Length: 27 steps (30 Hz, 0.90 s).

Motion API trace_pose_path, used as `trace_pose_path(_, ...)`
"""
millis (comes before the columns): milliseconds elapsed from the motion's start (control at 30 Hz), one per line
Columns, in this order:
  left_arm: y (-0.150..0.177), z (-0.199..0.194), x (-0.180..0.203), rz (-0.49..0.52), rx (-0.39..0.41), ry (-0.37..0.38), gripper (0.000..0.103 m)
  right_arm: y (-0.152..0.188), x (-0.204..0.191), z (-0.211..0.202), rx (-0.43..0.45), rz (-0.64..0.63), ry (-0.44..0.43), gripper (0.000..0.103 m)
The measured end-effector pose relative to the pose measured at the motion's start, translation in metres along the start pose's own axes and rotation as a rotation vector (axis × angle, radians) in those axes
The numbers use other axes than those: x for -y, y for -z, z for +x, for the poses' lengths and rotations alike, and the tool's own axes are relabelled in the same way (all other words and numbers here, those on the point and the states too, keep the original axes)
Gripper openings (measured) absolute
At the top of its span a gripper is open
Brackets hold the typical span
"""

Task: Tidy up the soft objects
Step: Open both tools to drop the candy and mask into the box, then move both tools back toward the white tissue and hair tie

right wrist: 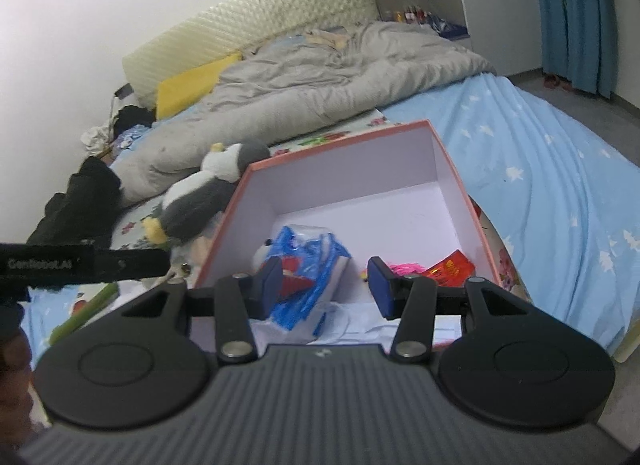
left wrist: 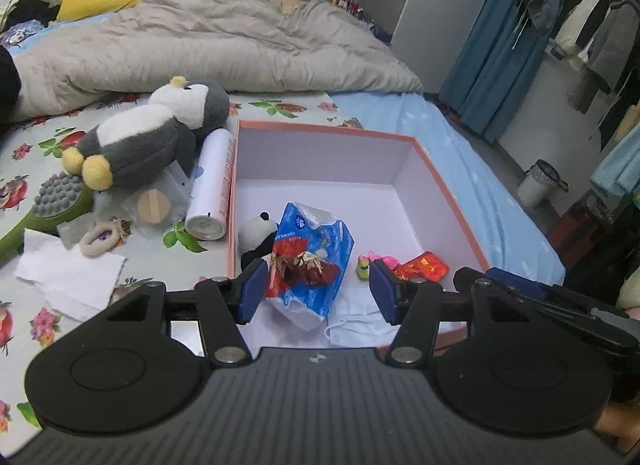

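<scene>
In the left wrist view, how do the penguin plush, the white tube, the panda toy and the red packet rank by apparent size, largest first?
1. penguin plush
2. white tube
3. panda toy and red packet: they look alike, and the blue snack bag hides part of the panda, so I do not rank them.

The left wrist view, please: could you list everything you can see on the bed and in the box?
Orange-edged cardboard box: one, white inside, on bed.
Blue plastic snack bag: one, in box.
Small panda plush: one, black-white, box's left corner.
White face mask: one, box's near side.
Red packet: one, box's right.
Grey-white penguin plush: one, left of box.
White cylinder: one, against box.
Green massage brush: one, far left.
Grey duvet: one, behind.
Left gripper: open, empty.
Right gripper: open, empty.
</scene>
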<state>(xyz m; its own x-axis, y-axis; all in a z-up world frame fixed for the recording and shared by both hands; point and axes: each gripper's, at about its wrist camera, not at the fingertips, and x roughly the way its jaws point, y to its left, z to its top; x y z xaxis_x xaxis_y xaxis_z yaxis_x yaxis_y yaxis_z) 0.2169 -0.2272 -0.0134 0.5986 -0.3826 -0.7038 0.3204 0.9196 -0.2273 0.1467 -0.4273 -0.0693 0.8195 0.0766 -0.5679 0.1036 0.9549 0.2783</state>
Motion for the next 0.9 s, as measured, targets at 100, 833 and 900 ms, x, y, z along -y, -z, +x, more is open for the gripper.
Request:
trace_pose_path(100,0.009,-0.020,-0.002,0.003,0.022,0.000,0.062,0.005,-0.009,-0.012,0.013,-0.014,-0.002,0.050)
trace_pose_path(833,0.078,-0.114,-0.054,-0.072,0.100,-0.033,0.062,0.049,-0.077,-0.062,0.033,-0.092,-0.072,0.050)
trace_pose_path(900,0.085,-0.122,-0.062,-0.087,0.105,-0.044,0.062,0.053,-0.087,-0.063,0.028,-0.109,-0.088,0.050)
